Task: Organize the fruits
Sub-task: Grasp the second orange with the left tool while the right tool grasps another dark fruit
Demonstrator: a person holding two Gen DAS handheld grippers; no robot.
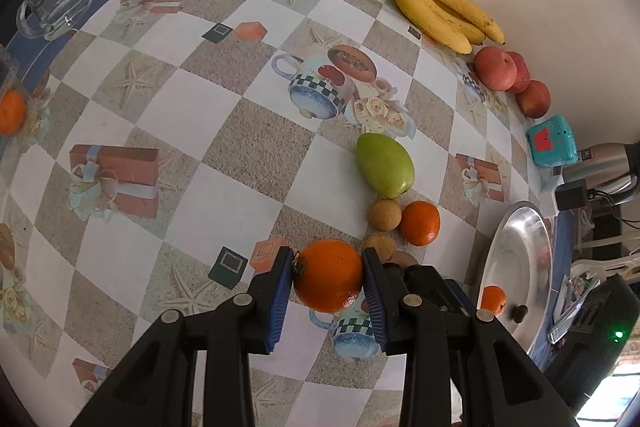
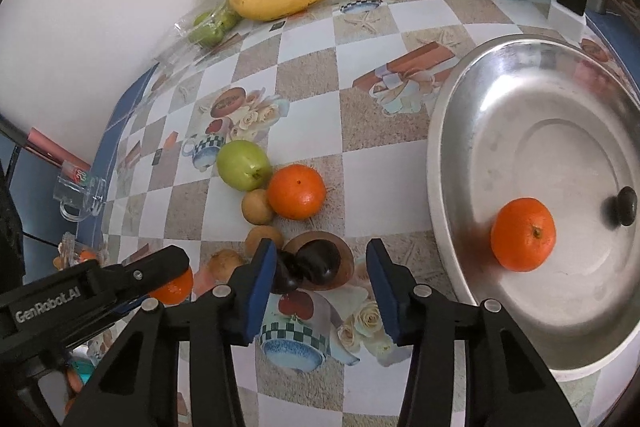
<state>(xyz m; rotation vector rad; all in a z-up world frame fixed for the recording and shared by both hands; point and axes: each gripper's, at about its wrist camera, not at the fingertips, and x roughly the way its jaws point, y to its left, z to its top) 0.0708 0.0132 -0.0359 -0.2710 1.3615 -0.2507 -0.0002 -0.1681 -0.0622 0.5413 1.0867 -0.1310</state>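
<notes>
Left gripper (image 1: 327, 281) clamped on orange (image 1: 328, 277), right gripper (image 2: 321, 273) apart around dark plum (image 2: 320, 261); next: close, carry both to steel plate (image 2: 460, 131).

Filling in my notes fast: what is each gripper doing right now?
Left gripper: closed on an orange.
Right gripper: open, dark plums between its jaws, not gripped.

Left gripper (image 1: 327, 281) clamps an orange (image 1: 328, 275) between blue pads, above the checked tablecloth (image 1: 224, 131); beyond it a green mango (image 1: 385, 165), a second orange (image 1: 420, 223), small brown fruits (image 1: 385, 214); bananas (image 1: 440, 3) and apples (image 1: 508, 77) along the wall; steel plate (image 1: 520, 267) at right.
</notes>
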